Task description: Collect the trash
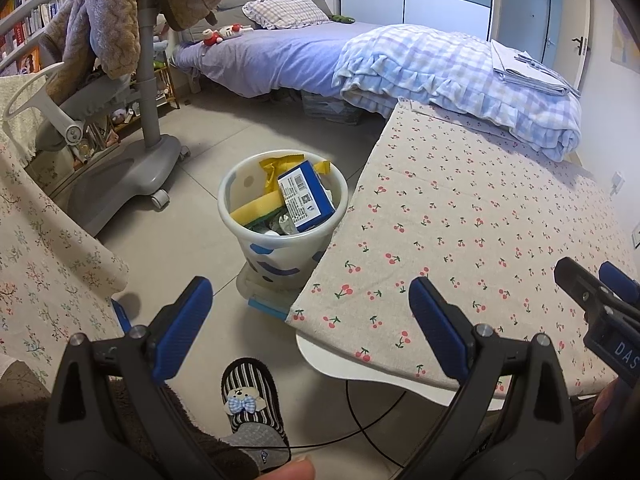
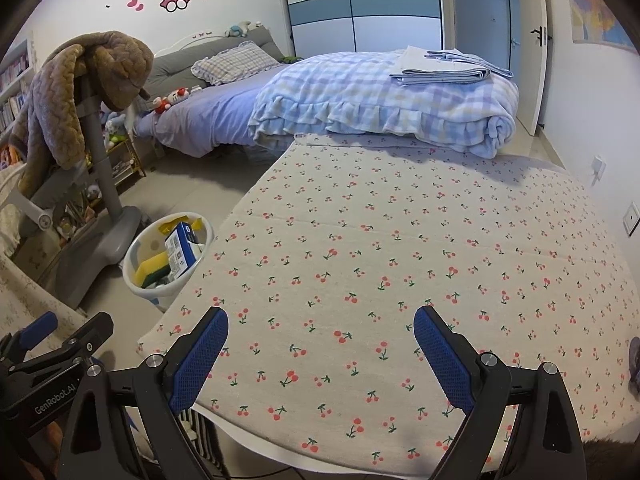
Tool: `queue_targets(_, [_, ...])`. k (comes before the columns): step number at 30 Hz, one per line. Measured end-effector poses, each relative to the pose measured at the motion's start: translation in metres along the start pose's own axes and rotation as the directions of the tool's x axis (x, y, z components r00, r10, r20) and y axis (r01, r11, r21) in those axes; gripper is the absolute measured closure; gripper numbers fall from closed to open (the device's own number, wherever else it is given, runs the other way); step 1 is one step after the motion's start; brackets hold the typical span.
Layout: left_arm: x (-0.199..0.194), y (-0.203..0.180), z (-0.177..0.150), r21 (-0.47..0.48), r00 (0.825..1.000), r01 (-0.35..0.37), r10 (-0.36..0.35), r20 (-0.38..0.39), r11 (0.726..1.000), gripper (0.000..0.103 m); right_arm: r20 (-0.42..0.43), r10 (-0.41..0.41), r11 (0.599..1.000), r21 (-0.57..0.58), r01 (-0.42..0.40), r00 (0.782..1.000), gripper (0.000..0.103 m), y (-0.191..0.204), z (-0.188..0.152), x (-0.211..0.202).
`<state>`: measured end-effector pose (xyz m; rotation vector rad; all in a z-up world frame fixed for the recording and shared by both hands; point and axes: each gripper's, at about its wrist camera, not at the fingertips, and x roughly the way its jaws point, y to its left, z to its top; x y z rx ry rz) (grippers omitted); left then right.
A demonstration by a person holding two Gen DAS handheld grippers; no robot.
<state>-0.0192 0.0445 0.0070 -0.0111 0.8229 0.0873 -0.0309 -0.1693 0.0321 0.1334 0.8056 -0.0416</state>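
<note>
Both tools are spread wide and carry nothing: the left tool hangs over the near edge of the surface, the right tool over its cherry-print cloth. The trash sits already in the white bin on the floor just beside the surface: a blue box, yellow wrappers. I see nothing left on the cloth, so the sensible thing is to sweep both views slowly for stray scraps before moving.
</note>
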Motion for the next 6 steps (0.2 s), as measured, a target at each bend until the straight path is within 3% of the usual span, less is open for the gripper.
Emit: queue_targets(6, [0.0032, -0.0072, 0.0048, 0.017, 1.0, -0.011, 0.011, 0.0, 1.0, 0.005, -0.001, 0.006, 1.0, 0.012, -0.006, 1.0, 0.008, -0.0026, 0.0025, 0.0021])
